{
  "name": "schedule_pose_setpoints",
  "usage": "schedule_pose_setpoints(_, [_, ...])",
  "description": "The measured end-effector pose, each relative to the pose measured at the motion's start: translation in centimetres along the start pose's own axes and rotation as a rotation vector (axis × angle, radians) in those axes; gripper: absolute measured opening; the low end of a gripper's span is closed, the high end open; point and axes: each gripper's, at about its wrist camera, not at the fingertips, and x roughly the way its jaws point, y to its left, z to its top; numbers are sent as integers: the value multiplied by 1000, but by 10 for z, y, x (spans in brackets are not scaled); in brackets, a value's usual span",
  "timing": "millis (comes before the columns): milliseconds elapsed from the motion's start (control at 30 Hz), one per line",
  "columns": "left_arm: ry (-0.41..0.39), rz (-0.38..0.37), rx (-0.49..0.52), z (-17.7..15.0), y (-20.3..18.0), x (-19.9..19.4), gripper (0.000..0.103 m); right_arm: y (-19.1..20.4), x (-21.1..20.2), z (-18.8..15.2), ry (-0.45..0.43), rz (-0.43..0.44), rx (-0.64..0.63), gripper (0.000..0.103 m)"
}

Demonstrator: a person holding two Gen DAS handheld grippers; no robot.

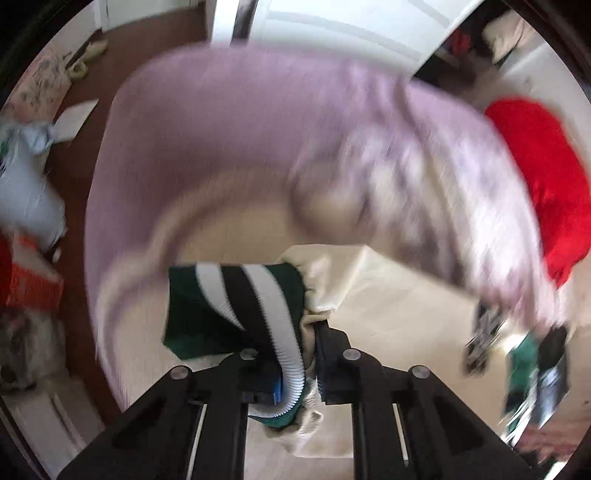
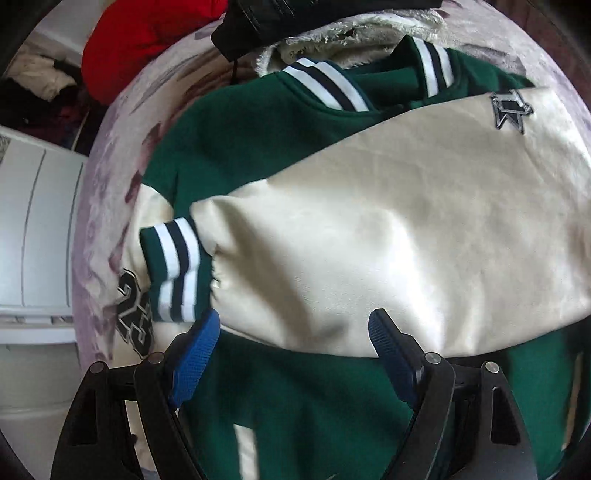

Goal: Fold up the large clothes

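A green and cream varsity jacket (image 2: 369, 221) lies spread on a lilac bedspread (image 2: 107, 177). One cream sleeve is folded across its green body, and that sleeve's striped cuff (image 2: 173, 269) rests at the left. My right gripper (image 2: 295, 319) hangs open just over that sleeve, and nothing sits between its blue pads (image 2: 195, 358). In the left wrist view, my left gripper (image 1: 295, 354) is shut on another green cuff with white stripes (image 1: 236, 295). That cuff and its cream sleeve (image 1: 388, 302) are lifted above the lilac bedspread (image 1: 221, 122), and the view is blurred.
A red garment (image 1: 546, 177) (image 2: 140, 40) lies at the bedspread's edge. A black garment (image 2: 277, 18) and a fuzzy cream item (image 2: 351, 33) lie beyond the jacket's collar. White furniture (image 2: 37, 221) stands beside the bed. Bags and boxes (image 1: 29, 192) sit on the brown floor.
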Motion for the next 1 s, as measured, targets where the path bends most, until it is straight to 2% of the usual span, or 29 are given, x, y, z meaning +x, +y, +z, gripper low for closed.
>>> schedule_pose_setpoints(67, [-60, -42, 2, 42, -8, -5, 10, 10, 4, 2, -15, 30, 16, 84])
schedule_pose_setpoints(167, [-98, -107, 54, 99, -28, 1, 9, 28, 13, 7, -28, 95, 24, 84])
schedule_pose_setpoints(267, [-75, -127, 120, 132, -50, 27, 10, 55, 45, 14, -13, 143, 49, 84])
schedule_pose_setpoints(333, [-6, -115, 137, 146, -54, 54, 12, 75, 72, 17, 14, 140, 52, 84])
schedule_pose_setpoints(400, [61, -115, 94, 146, -43, 67, 13, 94, 96, 19, 62, 107, 11, 87])
schedule_pose_setpoints(433, [110, -138, 33, 148, -30, 76, 14, 101, 101, 21, 74, 92, -9, 87])
schedule_pose_setpoints(467, [134, -157, -2, 147, -22, 75, 15, 106, 99, 23, 76, 113, -15, 87])
schedule_pose_setpoints(533, [209, -258, -118, 140, 5, 77, 16, 105, 84, 28, 87, 206, 5, 87])
schedule_pose_setpoints(600, [263, -325, -204, 132, 29, 74, 20, 95, 66, 28, 86, 277, 39, 87])
schedule_pose_setpoints(667, [328, -390, -282, 119, 50, 71, 23, 85, 47, 25, 71, 283, 55, 87])
schedule_pose_setpoints(767, [331, -403, -298, 105, 58, 60, 31, 66, 26, 17, 48, 218, 43, 87])
schedule_pose_setpoints(833, [289, -396, -310, 99, 71, 49, 53, 55, 20, 14, 55, 186, 46, 87])
schedule_pose_setpoints(867, [254, -404, -341, 98, 81, 45, 72, 48, 19, 13, 63, 184, 53, 87])
schedule_pose_setpoints(1000, [211, -423, -444, 106, 105, 41, 72, 40, 33, 10, 103, 166, 95, 87])
